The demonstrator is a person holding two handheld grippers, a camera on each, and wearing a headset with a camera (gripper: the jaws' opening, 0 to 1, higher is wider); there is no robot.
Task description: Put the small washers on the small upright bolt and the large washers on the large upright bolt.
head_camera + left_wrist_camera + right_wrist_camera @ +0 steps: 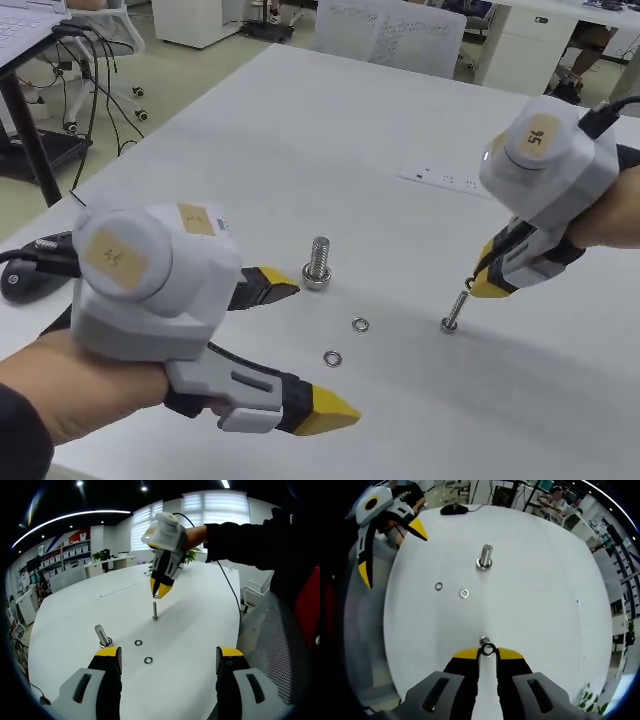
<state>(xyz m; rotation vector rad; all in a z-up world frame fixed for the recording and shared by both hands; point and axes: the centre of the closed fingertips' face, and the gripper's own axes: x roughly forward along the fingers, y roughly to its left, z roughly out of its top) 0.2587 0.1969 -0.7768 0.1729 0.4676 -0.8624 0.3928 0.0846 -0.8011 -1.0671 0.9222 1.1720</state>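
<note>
Threading small washer (488, 649) onto small bolt (453, 313).
My right gripper (488, 653) pinches it just above the tip; I should centre the hole before releasing. My left gripper (167, 653) hangs open.

I am reading what looks like 56 on the yellow sticker (540, 135) atop the right gripper (478, 285). The left gripper's (318, 346) sticker marks (113, 260) are staying illegible to me.

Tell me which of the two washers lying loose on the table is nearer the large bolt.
The washer lying roughly between the large bolt and small bolt; the other washer sits closer to the left claw.
</note>
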